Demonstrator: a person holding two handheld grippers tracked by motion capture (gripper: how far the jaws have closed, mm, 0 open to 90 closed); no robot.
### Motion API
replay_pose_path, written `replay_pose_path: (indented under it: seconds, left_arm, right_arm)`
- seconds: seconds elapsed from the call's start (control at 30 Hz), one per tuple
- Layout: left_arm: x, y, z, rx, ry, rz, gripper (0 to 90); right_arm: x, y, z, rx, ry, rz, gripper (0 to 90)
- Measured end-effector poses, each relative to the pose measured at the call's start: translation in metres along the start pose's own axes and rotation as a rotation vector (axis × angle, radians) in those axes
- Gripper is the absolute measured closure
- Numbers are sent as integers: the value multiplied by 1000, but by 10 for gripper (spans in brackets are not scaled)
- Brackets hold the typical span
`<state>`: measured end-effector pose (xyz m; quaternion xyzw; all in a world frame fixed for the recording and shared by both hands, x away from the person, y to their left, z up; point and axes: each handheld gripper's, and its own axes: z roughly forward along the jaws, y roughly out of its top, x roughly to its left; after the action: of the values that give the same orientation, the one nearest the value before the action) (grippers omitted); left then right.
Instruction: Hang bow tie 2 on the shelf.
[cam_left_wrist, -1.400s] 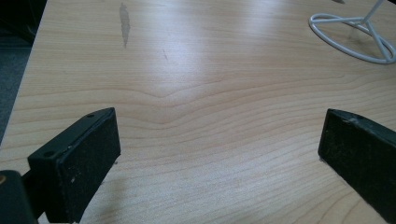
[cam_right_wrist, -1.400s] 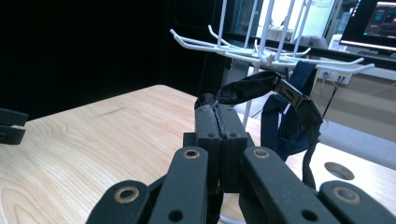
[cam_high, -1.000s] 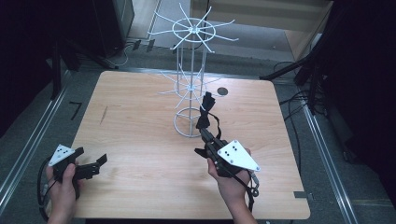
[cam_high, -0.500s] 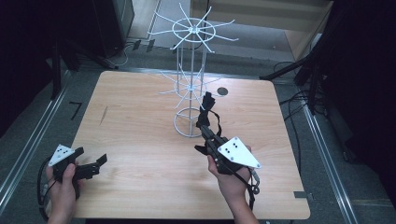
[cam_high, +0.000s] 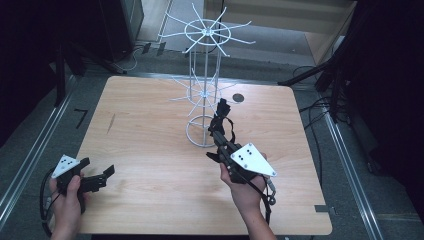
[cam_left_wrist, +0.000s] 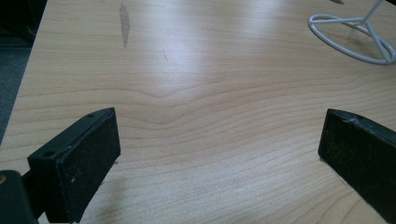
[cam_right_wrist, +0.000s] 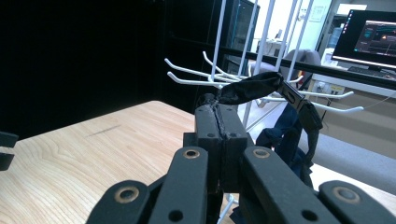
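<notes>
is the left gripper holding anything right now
No: the left gripper has its jaws wide apart with nothing but bare wooden table between them.

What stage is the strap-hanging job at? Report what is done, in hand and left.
Done: the right gripper has the black strap pinched between shut jaws and raised beside the white wire rack.
In hand: carrying it toward the lower ring of hooks, judging by the right gripper view.
Left: the strap hangs on no hook yet. The left gripper rests open and empty over the table.
</notes>
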<state>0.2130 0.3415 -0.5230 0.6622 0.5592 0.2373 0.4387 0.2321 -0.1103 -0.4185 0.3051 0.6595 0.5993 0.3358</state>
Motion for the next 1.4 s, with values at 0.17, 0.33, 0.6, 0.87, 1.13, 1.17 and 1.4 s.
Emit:
replay_pose_path:
  seconds: [0.17,0.33,0.6,0.87,1.13,1.17,1.4]
  left_arm:
    - [0,0,0,-1,0,-1,0]
    - [0,0,0,0,0,0,0]
    - [0,0,0,0,0,2,0]
    - [0,0,0,0,1,2,0]
    - [0,0,0,-1,1,3,0]
    - [0,0,0,-1,0,3,0]
    - [0,0,0,-2,0,3,0]
  right_arm:
    - [1,-1,6,7,4,3,900]
    - [1,-3,13,18,4,8,900]
    - [-5,-8,25,32,-7,20,900]
    - [-6,-13,40,50,-12,29,900]
    - [-8,-16,54,62,-13,49,900]
    - [-9,-16,55,63,-14,51,900]
    - [-13,-23,64,91,-26,52,900]
